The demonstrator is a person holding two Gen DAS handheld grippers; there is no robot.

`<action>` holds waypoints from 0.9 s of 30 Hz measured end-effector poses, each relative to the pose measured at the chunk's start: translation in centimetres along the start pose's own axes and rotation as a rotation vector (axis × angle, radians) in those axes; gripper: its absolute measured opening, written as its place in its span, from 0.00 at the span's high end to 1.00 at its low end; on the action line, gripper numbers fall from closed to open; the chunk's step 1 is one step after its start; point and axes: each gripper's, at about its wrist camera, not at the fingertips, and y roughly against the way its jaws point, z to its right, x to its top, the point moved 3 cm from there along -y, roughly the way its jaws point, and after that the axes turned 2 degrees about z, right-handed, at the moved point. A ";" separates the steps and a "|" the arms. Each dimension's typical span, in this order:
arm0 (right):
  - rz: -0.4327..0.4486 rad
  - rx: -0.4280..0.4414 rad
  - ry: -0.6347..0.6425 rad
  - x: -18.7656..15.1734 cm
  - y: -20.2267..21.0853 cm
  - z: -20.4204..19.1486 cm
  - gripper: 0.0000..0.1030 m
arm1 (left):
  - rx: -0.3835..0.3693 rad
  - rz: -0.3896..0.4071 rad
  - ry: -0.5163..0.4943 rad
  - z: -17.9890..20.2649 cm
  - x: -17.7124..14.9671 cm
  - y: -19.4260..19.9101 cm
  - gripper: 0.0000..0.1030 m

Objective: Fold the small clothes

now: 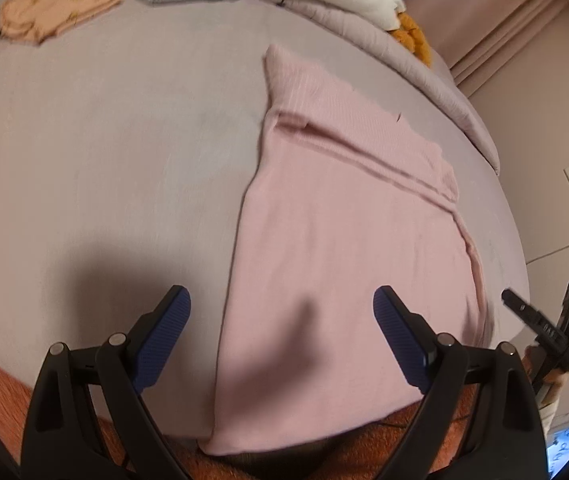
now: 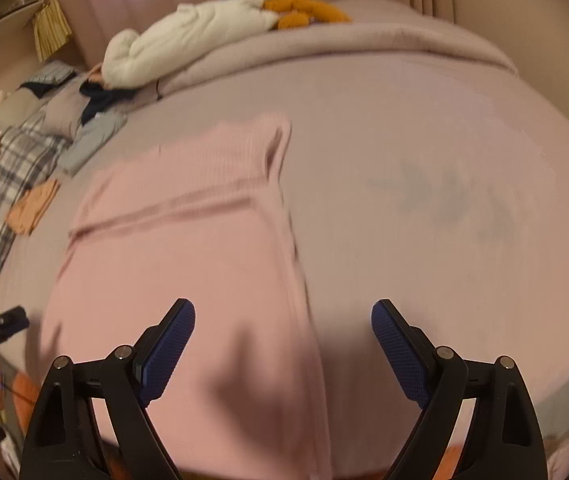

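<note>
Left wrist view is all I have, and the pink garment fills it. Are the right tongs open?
Observer: Yes, the right tongs are open, with nothing gripped.
Operator: What is under them?
Observer: Half is over the pink garment and half over the bare bed sheet.
Operator: Anything further right?
Observer: Only sheet, up to the folded quilt.

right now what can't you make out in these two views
- Near hem of the pink garment: cut off by the bed edge and the left gripper, left wrist view.
- Clothes pile: small, blurred at the frame edge, right wrist view.
- Grey mark on the sheet: blurred; stain or shadow unclear.
</note>
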 end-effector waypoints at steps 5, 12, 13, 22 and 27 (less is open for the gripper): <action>-0.066 0.052 -0.019 -2.4 -0.2 -0.4 0.26 | -0.013 -0.049 0.034 -0.6 -1.7 -0.5 0.13; -0.106 0.056 -0.057 -4.7 -0.3 0.6 0.44 | -0.108 -0.100 0.045 0.2 -3.8 -1.4 0.22; -0.104 0.045 -0.045 -4.9 -0.3 0.6 0.47 | -0.117 -0.112 0.032 0.5 -4.0 -1.6 0.25; -0.108 0.079 -0.013 -4.7 -1.1 -0.7 0.91 | -0.071 -0.123 -0.016 1.2 -4.1 -2.2 0.93; -0.019 0.188 -0.054 -2.1 1.7 -1.2 0.92 | -0.108 -0.048 -0.022 2.6 -2.1 0.3 0.93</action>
